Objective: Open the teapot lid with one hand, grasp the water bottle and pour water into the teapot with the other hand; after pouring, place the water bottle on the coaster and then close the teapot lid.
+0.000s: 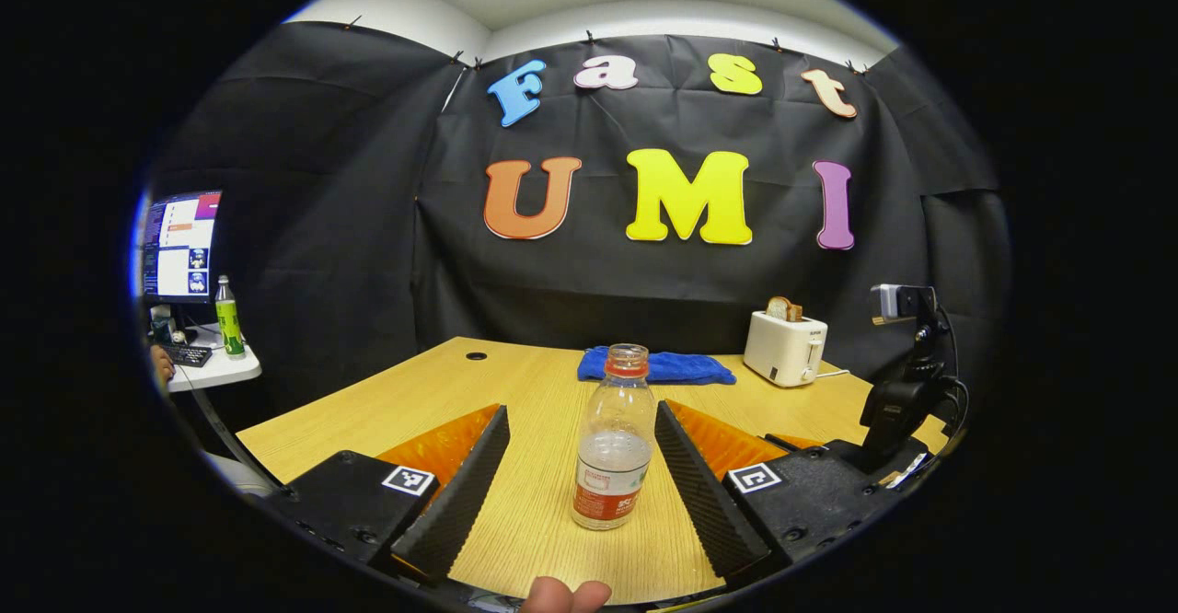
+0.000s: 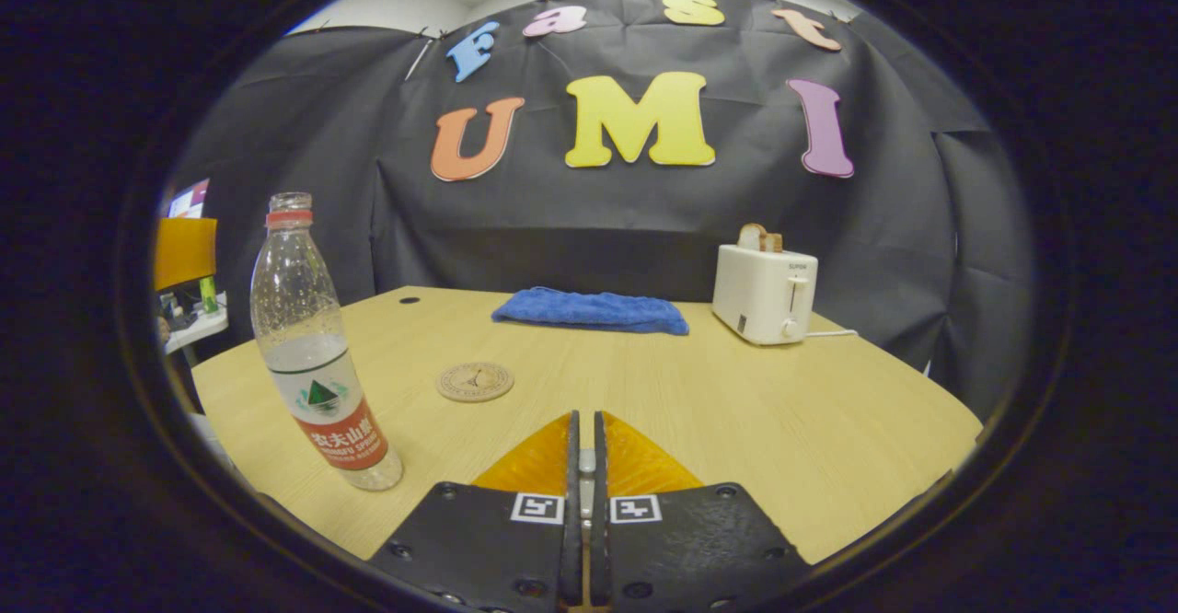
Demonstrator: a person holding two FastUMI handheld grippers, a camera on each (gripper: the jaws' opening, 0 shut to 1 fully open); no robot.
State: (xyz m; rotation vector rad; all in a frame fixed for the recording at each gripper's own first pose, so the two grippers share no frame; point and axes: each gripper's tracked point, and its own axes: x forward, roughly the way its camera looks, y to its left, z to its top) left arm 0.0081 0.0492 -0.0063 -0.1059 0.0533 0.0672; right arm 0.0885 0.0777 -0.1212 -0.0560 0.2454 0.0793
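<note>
A clear water bottle point(image 1: 612, 447) with a red label and no cap stands upright on the wooden table point(image 1: 515, 392), about a third full. In the left gripper view it sits between the fingers of my open left gripper point(image 1: 582, 409), closer to the right finger point(image 1: 699, 484); neither finger presses on it. In the right gripper view the bottle point(image 2: 313, 346) stands at the left, with a round coaster point(image 2: 475, 381) lying flat just right of it. My right gripper point(image 2: 585, 420) hovers low over the table point(image 2: 828, 420), its fingers shut together with nothing between them.
A folded blue towel point(image 2: 591, 309) and a white toaster point(image 2: 764, 293) holding bread sit at the table's far side. A small camera on a black mount point(image 1: 902, 383) stands at the right. A side table with monitor point(image 1: 179, 245) and green bottle point(image 1: 228, 317) is at the left.
</note>
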